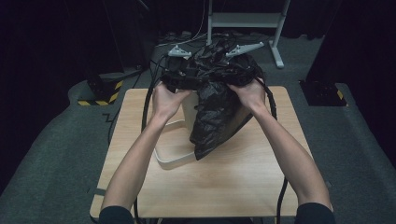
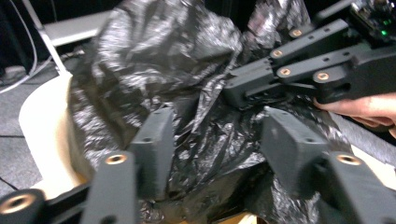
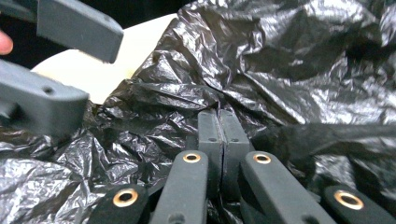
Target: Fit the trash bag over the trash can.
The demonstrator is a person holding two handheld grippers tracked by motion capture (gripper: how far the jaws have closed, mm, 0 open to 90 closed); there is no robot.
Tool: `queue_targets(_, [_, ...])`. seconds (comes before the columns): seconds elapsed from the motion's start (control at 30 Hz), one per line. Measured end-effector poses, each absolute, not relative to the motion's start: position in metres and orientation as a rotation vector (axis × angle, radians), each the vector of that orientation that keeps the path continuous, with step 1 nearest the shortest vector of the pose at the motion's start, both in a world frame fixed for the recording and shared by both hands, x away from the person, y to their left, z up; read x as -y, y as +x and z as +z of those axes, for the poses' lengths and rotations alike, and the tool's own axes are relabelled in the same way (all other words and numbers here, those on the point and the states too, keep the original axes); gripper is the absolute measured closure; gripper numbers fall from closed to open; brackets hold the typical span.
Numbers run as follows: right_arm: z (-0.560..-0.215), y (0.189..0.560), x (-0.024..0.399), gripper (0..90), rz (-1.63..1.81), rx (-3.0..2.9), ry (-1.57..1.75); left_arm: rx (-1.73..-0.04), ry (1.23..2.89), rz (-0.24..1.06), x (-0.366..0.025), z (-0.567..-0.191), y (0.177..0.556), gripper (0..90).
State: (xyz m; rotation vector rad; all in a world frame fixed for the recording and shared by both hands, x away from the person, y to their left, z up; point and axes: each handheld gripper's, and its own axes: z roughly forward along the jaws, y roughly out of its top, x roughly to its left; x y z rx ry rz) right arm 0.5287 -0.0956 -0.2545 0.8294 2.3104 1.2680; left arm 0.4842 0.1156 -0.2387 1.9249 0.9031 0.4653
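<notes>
A black plastic bag point(image 1: 215, 109) hangs over a white bin point(image 1: 175, 149) that stands at the middle of the wooden table point(image 1: 243, 182), its bunched top lifted towards twelve o'clock and its lower end trailing down to about six o'clock of the bin's rim. In the high view both hands work at the top of the bag: the left gripper point(image 1: 180, 77) sits at about ten o'clock of the bunch and the right gripper point(image 1: 238, 74) at about two o'clock, each with a grey plate on top. In the left gripper view its two fingers point(image 2: 156, 140) stand apart, released, with crinkled bag film between them but not pinched (the film lies loose in the gap). The right gripper's own view shows its fingers point(image 3: 211, 135) clenched together at the middle of the frame, pinching a fold of the bag, and the left gripper's fingers at ten o'clock.
</notes>
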Motion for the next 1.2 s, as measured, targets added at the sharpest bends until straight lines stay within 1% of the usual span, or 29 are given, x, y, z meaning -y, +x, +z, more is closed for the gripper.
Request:
queue_targets(0.1, [-0.257,0.530,0.095,86.6,1.269,-2.323,0.837,-0.888,1.954,0.440,-0.112,-0.244,0.487,60.3])
queue_targets(0.23, [-0.254,0.526,0.099,70.4,1.305,-2.302,0.817,-0.877,1.987,0.476,-0.108,-0.246,0.486,78.8])
queue_targets(0.33, [-0.244,0.515,0.105,59.9,1.322,-2.226,0.769,-0.870,2.016,0.517,-0.107,-0.245,0.484,89.0])
queue_targets(0.47, [-0.233,0.506,0.124,53.3,1.358,-2.152,0.765,-0.873,2.030,0.552,-0.112,-0.241,0.484,89.9])
queue_targets(0.57, [-0.232,0.504,0.135,52.1,1.350,-2.152,0.762,-0.893,2.017,0.564,-0.120,-0.238,0.489,90.0])
queue_targets(0.63, [-0.234,0.503,0.139,52.8,1.328,-2.172,0.743,-0.900,1.971,0.530,-0.127,-0.236,0.490,89.9])
queue_targets(0.67, [-0.235,0.503,0.139,54.4,1.321,-2.179,0.738,-0.892,1.948,0.504,-0.128,-0.235,0.488,89.9])
queue_targets(0.7, [-0.237,0.503,0.138,58.5,1.312,-2.194,0.734,-0.874,1.937,0.482,-0.128,-0.234,0.486,89.6])
queue_targets(0.73, [-0.238,0.504,0.137,63.7,1.297,-2.215,0.724,-0.859,1.938,0.452,-0.127,-0.234,0.482,82.7])
queue_targets(0.83, [-0.243,0.506,0.130,81.8,1.246,-2.274,0.705,-0.849,1.940,0.380,-0.125,-0.234,0.477,52.7])
queue_targets(0.87, [-0.244,0.507,0.128,86.4,1.244,-2.284,0.699,-0.845,1.939,0.377,-0.125,-0.234,0.476,46.1])
queue_targets(0.9, [-0.244,0.507,0.126,89.0,1.249,-2.289,0.708,-0.837,1.941,0.382,-0.126,-0.234,0.473,42.8])
queue_targets(0.93, [-0.244,0.507,0.123,89.8,1.264,-2.295,0.712,-0.830,1.943,0.383,-0.125,-0.234,0.472,39.6])
queue_targets(0.97, [-0.244,0.507,0.121,89.9,1.270,-2.294,0.715,-0.831,1.944,0.388,-0.125,-0.235,0.471,38.3])
queue_targets(1.03, [-0.244,0.507,0.114,90.0,1.270,-2.283,0.713,-0.833,1.982,0.426,-0.122,-0.237,0.469,38.3])
queue_targets(1.1, [-0.246,0.509,0.109,90.0,1.266,-2.285,0.715,-0.819,2.018,0.460,-0.118,-0.239,0.467,45.7])
queue_targets(1.13, [-0.247,0.510,0.107,90.0,1.264,-2.290,0.715,-0.807,2.033,0.456,-0.117,-0.241,0.466,51.4])
queue_targets(1.2, [-0.249,0.512,0.103,89.7,1.262,-2.312,0.711,-0.769,2.032,0.415,-0.118,-0.244,0.467,68.0])
